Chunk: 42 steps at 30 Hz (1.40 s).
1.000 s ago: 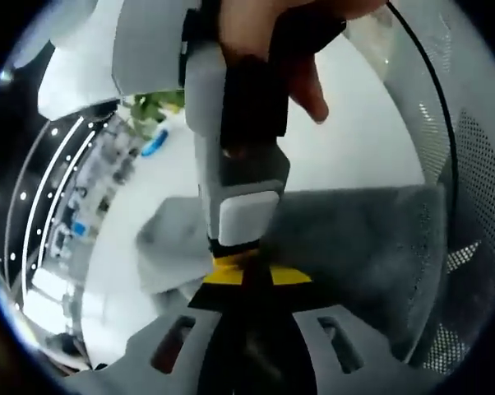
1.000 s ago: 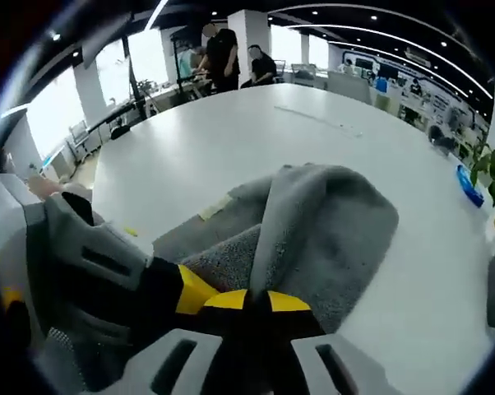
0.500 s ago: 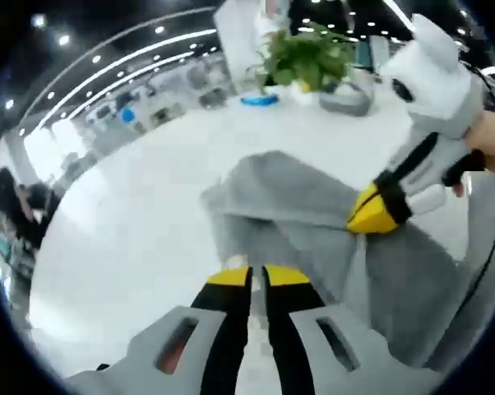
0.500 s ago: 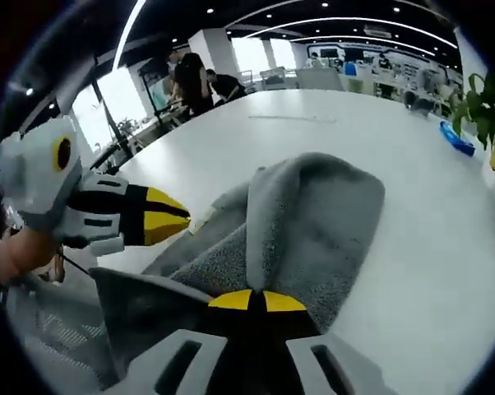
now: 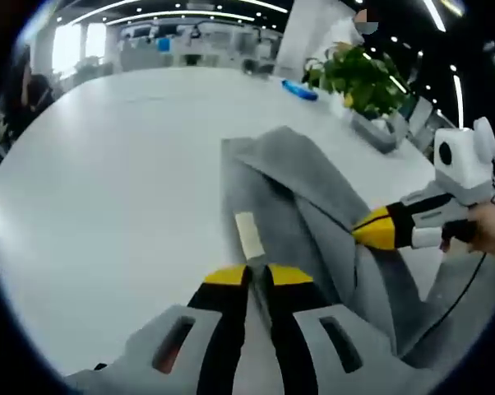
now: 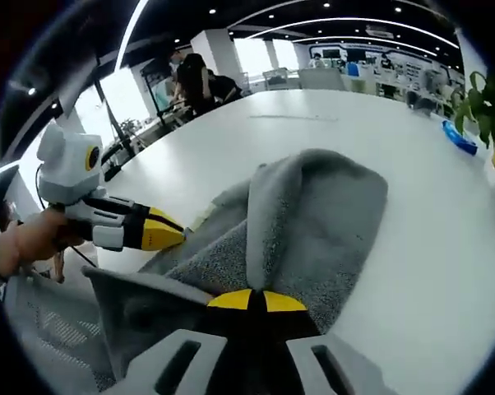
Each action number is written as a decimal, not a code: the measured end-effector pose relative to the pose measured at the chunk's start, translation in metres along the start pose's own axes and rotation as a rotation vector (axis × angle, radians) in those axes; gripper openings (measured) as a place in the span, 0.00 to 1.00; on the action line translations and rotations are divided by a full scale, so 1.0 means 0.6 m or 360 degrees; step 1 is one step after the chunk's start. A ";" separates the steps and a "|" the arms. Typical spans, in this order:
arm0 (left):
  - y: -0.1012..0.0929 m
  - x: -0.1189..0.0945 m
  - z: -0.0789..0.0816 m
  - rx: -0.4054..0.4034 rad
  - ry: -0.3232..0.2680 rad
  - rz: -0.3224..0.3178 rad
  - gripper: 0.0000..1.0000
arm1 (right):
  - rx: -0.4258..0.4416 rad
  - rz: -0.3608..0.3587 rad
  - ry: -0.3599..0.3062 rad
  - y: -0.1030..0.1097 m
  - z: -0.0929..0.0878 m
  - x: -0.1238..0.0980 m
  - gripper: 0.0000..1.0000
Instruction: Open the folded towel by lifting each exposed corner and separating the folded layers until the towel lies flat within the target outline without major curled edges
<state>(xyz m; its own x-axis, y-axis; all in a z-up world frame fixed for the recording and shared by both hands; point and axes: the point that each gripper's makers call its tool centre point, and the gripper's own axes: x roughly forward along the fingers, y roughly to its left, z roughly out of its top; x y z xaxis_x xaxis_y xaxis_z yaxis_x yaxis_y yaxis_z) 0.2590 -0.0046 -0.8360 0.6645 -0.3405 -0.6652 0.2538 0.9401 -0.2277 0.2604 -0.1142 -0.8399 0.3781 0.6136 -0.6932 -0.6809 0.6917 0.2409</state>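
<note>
Grey terry towel (image 5: 313,197) bunched near white tabletop's (image 5: 108,164) edge. Left gripper (image 5: 257,276) pinched on towel hem by pale label (image 5: 248,234). Right gripper (image 6: 256,300) clamped on towel fold.

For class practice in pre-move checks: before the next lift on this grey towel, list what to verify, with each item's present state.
1. Grey fabric towel flat: not ok, still folded in layers.
2. Right tongs gripping towel: ok, closed on a fold.
3. Left tongs gripping towel: cannot tell; tips nearly closed at the towel's edge near the pale label.
4. White table around towel free: ok.
5. Target outline: cannot tell.
6. Potted green plant away from towel: ok.
</note>
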 end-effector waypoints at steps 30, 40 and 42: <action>-0.019 -0.010 0.022 0.0162 -0.0065 -0.0020 0.04 | -0.0001 -0.0003 -0.0041 -0.004 -0.001 -0.002 0.00; -0.020 -0.008 0.021 0.0431 -0.0041 0.0062 0.06 | -0.0010 0.0001 -0.0039 -0.003 -0.001 -0.002 0.00; -0.018 -0.006 0.019 0.0469 -0.0033 0.0073 0.06 | -0.0012 0.0001 -0.0038 -0.002 -0.001 -0.002 0.00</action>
<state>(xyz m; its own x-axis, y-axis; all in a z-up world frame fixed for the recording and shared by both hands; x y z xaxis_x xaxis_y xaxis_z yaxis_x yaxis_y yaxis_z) 0.2618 -0.0137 -0.8227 0.6934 -0.3009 -0.6548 0.4143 0.9099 0.0206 0.2607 -0.1161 -0.8400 0.3926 0.6232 -0.6763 -0.6859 0.6883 0.2361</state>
